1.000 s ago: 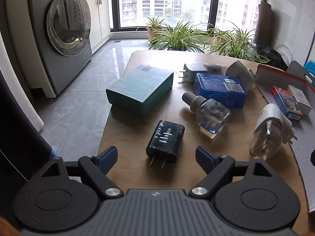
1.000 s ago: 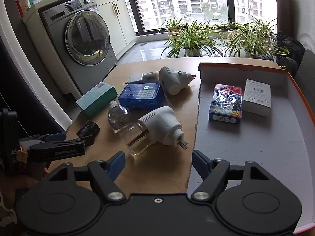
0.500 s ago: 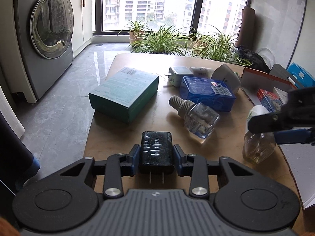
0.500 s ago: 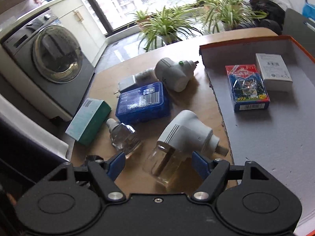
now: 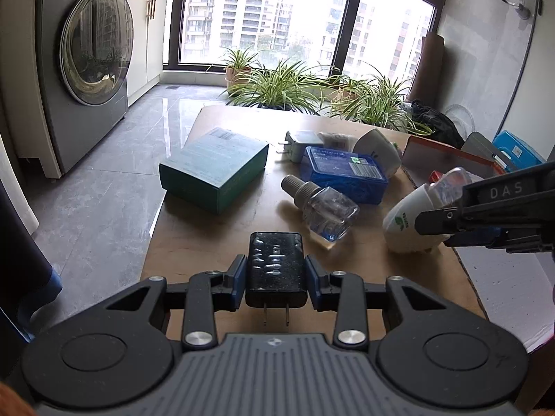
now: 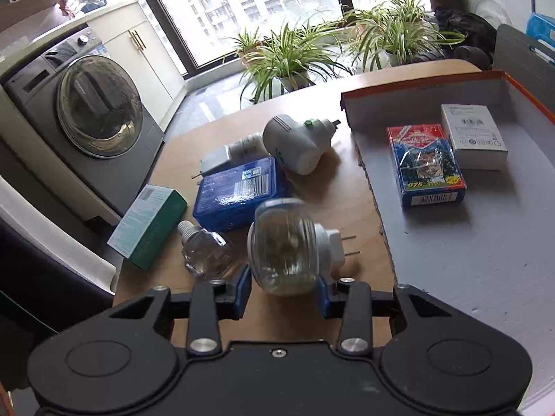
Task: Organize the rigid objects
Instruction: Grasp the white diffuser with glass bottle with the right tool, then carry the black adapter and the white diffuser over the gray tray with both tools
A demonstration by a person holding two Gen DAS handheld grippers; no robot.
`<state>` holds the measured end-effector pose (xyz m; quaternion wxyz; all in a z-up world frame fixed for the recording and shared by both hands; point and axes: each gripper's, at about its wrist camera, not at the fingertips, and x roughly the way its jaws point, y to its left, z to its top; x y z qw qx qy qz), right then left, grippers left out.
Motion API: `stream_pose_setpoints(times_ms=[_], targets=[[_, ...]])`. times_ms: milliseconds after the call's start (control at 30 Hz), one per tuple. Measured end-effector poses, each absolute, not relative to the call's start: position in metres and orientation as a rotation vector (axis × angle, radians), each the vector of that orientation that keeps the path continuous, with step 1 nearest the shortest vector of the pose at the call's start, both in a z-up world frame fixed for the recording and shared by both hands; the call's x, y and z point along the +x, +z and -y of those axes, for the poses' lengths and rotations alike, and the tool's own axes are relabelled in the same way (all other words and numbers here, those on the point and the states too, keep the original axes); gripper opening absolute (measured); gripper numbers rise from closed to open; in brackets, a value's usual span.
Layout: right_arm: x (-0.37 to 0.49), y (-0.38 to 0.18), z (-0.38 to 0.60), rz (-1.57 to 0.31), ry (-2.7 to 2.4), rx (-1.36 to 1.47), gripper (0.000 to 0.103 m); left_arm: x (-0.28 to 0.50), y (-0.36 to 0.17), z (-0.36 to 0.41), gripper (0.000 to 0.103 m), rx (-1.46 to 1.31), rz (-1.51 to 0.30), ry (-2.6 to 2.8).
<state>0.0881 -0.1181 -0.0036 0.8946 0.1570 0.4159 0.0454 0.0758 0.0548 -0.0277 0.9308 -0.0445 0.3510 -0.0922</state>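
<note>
Two tools are both clenched on something: the left tool (image 5: 275, 282) grasps a black plug adapter (image 5: 276, 266) by its sides, prongs pointing back toward the camera, just over the near edge of the bench (image 5: 215, 232); the right tool (image 6: 283, 289), whose jaws have just been closing, pinches the clear bottle end of a white plug-in vaporizer (image 6: 288, 246), its two pins sticking out toward the shallow grey box (image 6: 485, 242). That box, with an orange rim, lies just beside it and already holds a pack of playing cards (image 6: 425, 164) and a small white carton (image 6: 473, 135), side by side. By my judgement the sorting is at an early stage. Outward on the bench remain a clear refill bottle (image 6: 204, 254), a blue plastic case (image 6: 239, 192), a teal box (image 6: 149, 225), a second white vaporizer (image 6: 296, 144) and a grey plug (image 6: 215, 161).
</note>
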Motion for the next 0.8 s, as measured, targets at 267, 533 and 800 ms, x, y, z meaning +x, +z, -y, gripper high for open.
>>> stream_pose_setpoints(times_ms=[267, 533, 800], targets=[[0.069, -0.005, 0.139, -0.892, 0.169, 0.281, 0.018, 0.057, -0.012, -0.039, 0.036, -0.088, -0.692, -0.183], [0.071, 0.001, 0.129, -0.817, 0.239, 0.127, 0.083, 0.046, -0.015, -0.034, 0.036, -0.090, -0.708, -0.166], [0.099, -0.029, 0.110, -0.819, 0.431, -0.260, 0.088, 0.051, -0.019, -0.039, 0.036, -0.109, -0.717, -0.146]])
